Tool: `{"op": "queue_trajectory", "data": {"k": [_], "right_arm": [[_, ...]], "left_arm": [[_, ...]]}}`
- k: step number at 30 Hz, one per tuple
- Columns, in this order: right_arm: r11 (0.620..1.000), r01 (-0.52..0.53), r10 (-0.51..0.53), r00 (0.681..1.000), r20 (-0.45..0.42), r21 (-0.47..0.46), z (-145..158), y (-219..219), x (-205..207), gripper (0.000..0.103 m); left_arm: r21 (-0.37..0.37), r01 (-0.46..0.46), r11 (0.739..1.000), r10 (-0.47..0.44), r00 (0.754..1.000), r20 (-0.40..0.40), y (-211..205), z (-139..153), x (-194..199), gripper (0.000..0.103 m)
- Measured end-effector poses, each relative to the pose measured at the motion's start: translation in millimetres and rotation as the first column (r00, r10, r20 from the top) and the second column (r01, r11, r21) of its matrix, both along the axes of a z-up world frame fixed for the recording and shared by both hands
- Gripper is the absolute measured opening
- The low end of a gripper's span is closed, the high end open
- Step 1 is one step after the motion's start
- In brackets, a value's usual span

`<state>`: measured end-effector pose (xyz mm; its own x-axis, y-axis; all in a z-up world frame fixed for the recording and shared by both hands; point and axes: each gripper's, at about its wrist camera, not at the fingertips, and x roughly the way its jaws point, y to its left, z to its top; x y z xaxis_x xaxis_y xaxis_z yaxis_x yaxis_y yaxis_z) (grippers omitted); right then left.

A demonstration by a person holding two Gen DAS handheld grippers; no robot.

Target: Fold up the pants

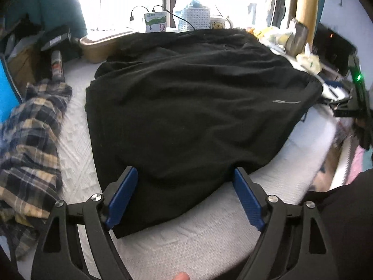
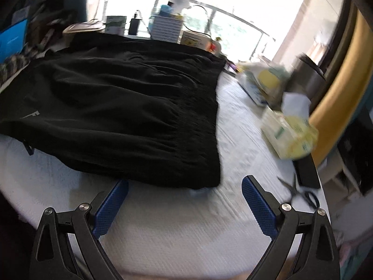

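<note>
Both claws stand with their blue pads spread apart and nothing clamped: the left claw (image 1: pixel 184 196) straddles the near edge of the black pants (image 1: pixel 186 98), cloth lying between its pads but not pinched, while the right claw (image 2: pixel 185 200) hangs over bare white tabletop (image 2: pixel 163 233) with the waistband corner of the pants just ahead of its left pad.

Largest risk is the pants themselves. They lie already doubled and rumpled, spreading ahead of both claws, so a grab at the near edge may catch only the top layer; lifting that would peel the stack open rather than fold it. The left pads sit over a thick roll of cloth, and a shallow bite there looks likely to slip.

A plaid shirt (image 1: pixel 30 154) is heaped to the left of the left claw, near the pants' side edge; a wide sweep could drag it along.

To the right of the right claw stand a tissue box (image 2: pixel 289 133) and, nearer, scissors (image 2: pixel 300 192). A careless swing outward could knock either one, and the blur in that view suggests quick movement.
</note>
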<state>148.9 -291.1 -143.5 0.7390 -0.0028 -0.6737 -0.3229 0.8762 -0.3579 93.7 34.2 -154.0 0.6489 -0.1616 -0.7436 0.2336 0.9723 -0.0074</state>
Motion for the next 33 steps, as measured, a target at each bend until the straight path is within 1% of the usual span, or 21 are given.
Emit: {"op": "queue_trajectory", "data": {"k": [1, 5, 8, 9, 10, 11, 12, 13, 16, 19, 20, 21, 25, 28, 29, 30, 31, 32, 33], "right_arm": [[1.000, -0.010, 0.010, 1.000, 0.011, 0.004, 0, 3, 2, 0.098], [1.000, -0.031, 0.031, 0.999, 0.036, 0.000, 0, 11, 12, 0.098], [0.998, -0.056, 0.054, 0.997, 0.050, 0.024, 1, 11, 15, 0.097], [0.997, -0.065, 0.063, 0.996, 0.055, 0.040, 2, 11, 15, 0.088], [0.997, -0.061, 0.058, 0.997, 0.052, 0.051, 3, 10, 17, 0.076], [0.996, -0.065, 0.063, 0.997, 0.038, 0.068, 3, 8, 19, 0.069], [0.995, -0.065, 0.063, 0.998, 0.029, 0.076, 2, 8, 19, 0.056], [0.995, -0.058, 0.057, 0.998, 0.025, 0.076, 1, 8, 20, 0.051], [0.995, -0.053, 0.052, 0.998, 0.024, 0.085, 0, 8, 18, 0.041], [0.993, -0.046, 0.043, 0.999, 0.026, 0.108, 3, 8, 18, 0.031], [0.993, -0.043, 0.040, 0.999, 0.029, 0.112, 5, 9, 18, 0.029], [0.992, -0.040, 0.036, 0.999, 0.029, 0.120, 6, 9, 19, 0.028], [0.988, -0.030, 0.026, 0.999, 0.028, 0.152, 11, 6, 21, 0.028], [0.985, -0.037, 0.031, 0.999, 0.039, 0.166, 16, 7, 19, 0.028], [0.985, -0.040, 0.033, 0.999, 0.041, 0.169, 17, 7, 19, 0.028], [0.985, -0.042, 0.036, 0.999, 0.038, 0.169, 16, 7, 20, 0.027], [0.985, -0.040, 0.035, 0.999, 0.034, 0.167, 15, 7, 20, 0.027], [0.985, -0.040, 0.035, 0.999, 0.030, 0.165, 13, 7, 21, 0.027], [0.986, -0.040, 0.036, 0.999, 0.025, 0.161, 10, 7, 21, 0.027]], "left_arm": [[0.025, -0.003, 1.000, 0.003, 1.000, 0.010, -3, -1, 1, 0.083], [0.019, -0.009, 1.000, 0.008, 0.999, 0.033, -1, -3, -2, 0.083], [0.017, -0.011, 1.000, 0.010, 0.999, 0.053, 0, -5, -6, 0.083], [0.019, -0.008, 1.000, 0.007, 0.999, 0.054, 0, -5, -7, 0.083], [0.019, 0.003, 1.000, -0.004, 0.999, 0.053, 0, -5, -9, 0.083], [0.015, 0.017, 1.000, -0.018, 0.998, 0.052, -1, -4, -12, 0.083], [0.013, 0.036, 0.999, -0.037, 0.998, 0.049, -2, -4, -15, 0.083], [0.020, 0.051, 0.998, -0.052, 0.998, 0.048, -2, -4, -18, 0.083], [0.051, 0.064, 0.997, -0.066, 0.996, 0.052, 1, -3, -22, 0.083], [0.108, 0.046, 0.993, -0.054, 0.996, 0.074, 5, -2, -19, 0.084], [0.117, 0.041, 0.992, -0.051, 0.995, 0.080, 6, -3, -17, 0.085], [0.110, 0.031, 0.993, -0.041, 0.996, 0.083, 8, -3, -11, 0.085], [0.040, -0.055, 0.998, 0.052, 0.997, 0.058, 18, -5, 11, 0.085], [0.039, -0.088, 0.995, 0.086, 0.995, 0.051, 18, -4, 17, 0.082], [0.034, -0.081, 0.996, 0.079, 0.995, 0.053, 17, -4, 16, 0.076], [0.030, -0.069, 0.997, 0.067, 0.996, 0.061, 16, -4, 14, 0.063], [0.017, -0.047, 0.999, 0.046, 0.997, 0.064, 15, -3, 13, 0.053], [0.006, -0.037, 0.999, 0.036, 0.997, 0.067, 14, -3, 12, 0.032], [0.009, -0.040, 0.999, 0.039, 0.997, 0.071, 12, -2, 12, 0.016]]}}
